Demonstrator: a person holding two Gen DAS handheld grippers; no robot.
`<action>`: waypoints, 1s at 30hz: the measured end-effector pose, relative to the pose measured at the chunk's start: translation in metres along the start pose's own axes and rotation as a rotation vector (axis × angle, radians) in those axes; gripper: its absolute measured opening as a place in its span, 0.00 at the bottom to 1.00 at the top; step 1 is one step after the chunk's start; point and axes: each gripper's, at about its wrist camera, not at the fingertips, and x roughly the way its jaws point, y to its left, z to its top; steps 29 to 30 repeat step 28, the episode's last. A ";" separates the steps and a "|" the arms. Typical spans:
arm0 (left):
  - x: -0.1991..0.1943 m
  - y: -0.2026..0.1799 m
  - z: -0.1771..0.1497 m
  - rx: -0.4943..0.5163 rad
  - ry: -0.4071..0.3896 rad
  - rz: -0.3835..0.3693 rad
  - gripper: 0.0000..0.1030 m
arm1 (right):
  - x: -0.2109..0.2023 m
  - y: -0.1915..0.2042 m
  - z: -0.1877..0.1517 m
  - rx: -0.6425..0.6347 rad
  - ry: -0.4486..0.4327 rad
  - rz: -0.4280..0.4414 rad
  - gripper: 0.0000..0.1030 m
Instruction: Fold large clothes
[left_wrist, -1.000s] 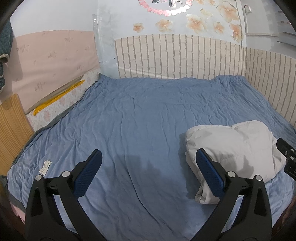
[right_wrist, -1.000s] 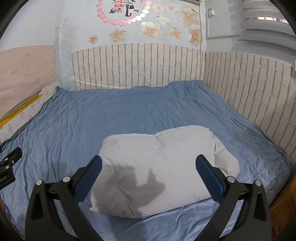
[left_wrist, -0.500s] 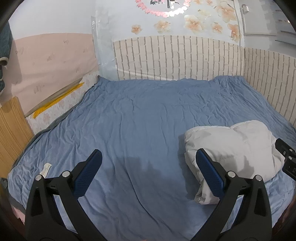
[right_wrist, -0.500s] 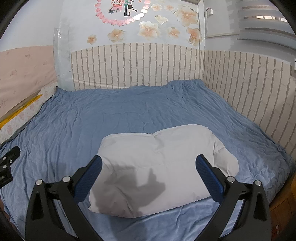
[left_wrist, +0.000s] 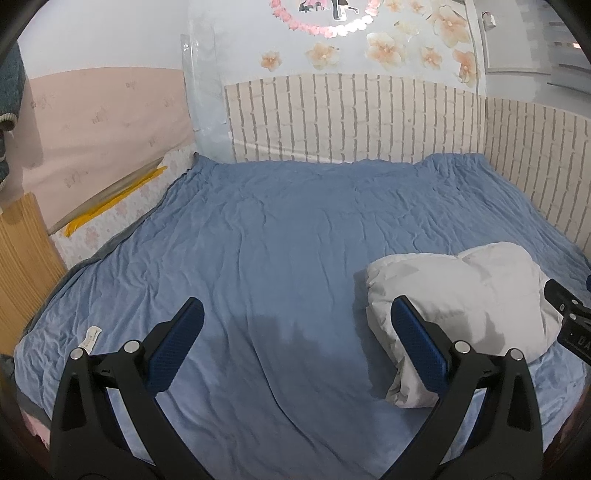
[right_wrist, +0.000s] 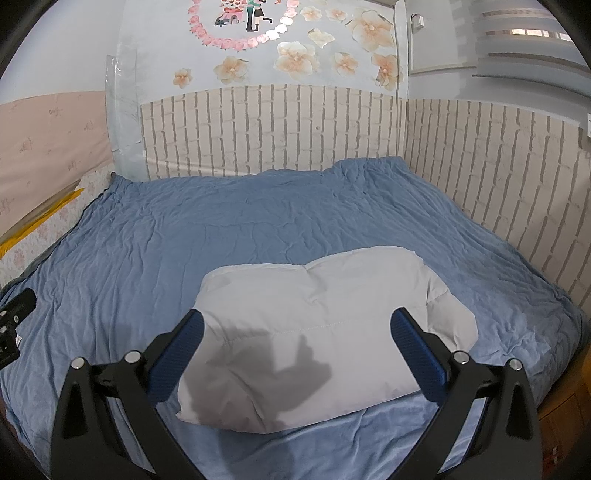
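A puffy white padded garment (right_wrist: 321, 325) lies folded into a thick bundle on the blue bedsheet (right_wrist: 221, 229), near the bed's front right. It also shows in the left wrist view (left_wrist: 461, 299) at the right. My right gripper (right_wrist: 297, 325) is open and empty, held above the bundle's near edge. My left gripper (left_wrist: 297, 317) is open and empty over bare sheet to the left of the bundle. The right gripper's body (left_wrist: 570, 325) shows at the left wrist view's right edge.
Brick-pattern wall panels (right_wrist: 295, 129) bound the bed at the back and right. A pink padded board (left_wrist: 92, 147) and a yellow strip (left_wrist: 114, 201) lie along the left side. A wooden panel (left_wrist: 22, 258) stands at the front left. A white label (left_wrist: 90, 336) sits on the sheet.
Both grippers have lifted and drawn back slightly, so the bed and bundle sit a little lower in view. Both stay open. The bundle has not moved.
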 end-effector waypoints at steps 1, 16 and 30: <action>0.000 -0.001 0.000 0.003 -0.001 -0.002 0.97 | 0.000 -0.001 0.000 0.000 0.002 0.000 0.98; -0.003 -0.010 0.001 0.026 -0.009 0.008 0.97 | -0.001 0.004 -0.004 0.006 0.005 -0.012 0.98; 0.002 -0.012 0.000 0.031 0.009 0.020 0.97 | 0.000 0.008 -0.005 0.010 0.009 -0.020 0.98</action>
